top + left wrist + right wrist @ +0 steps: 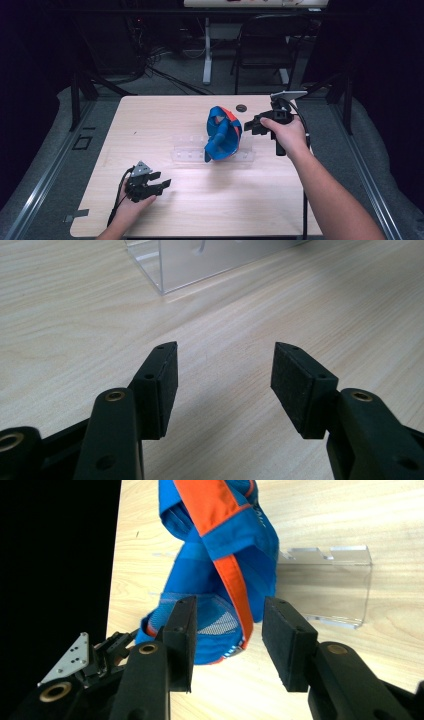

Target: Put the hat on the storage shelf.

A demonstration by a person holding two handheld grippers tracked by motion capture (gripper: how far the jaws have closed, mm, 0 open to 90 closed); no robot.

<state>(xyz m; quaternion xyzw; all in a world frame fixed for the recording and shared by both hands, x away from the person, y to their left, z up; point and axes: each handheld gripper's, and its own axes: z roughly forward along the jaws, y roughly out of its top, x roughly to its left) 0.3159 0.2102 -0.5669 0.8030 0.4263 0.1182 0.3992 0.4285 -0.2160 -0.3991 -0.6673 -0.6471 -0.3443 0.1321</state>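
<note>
The right gripper (227, 635) has its jaws spread apart, clamping nothing, pointed at the blue and orange cap (223, 134) just beyond the pads. The cap stands on the clear acrylic rack (187, 150) mid-table. The left gripper (223, 375), jaws wide and empty, rests low over the wooden table (165, 115) near its front left corner.

A lab-like recording room: wooden table (200, 210), dark curtains, floor cables (165, 75), folding chair (265, 45).
</note>
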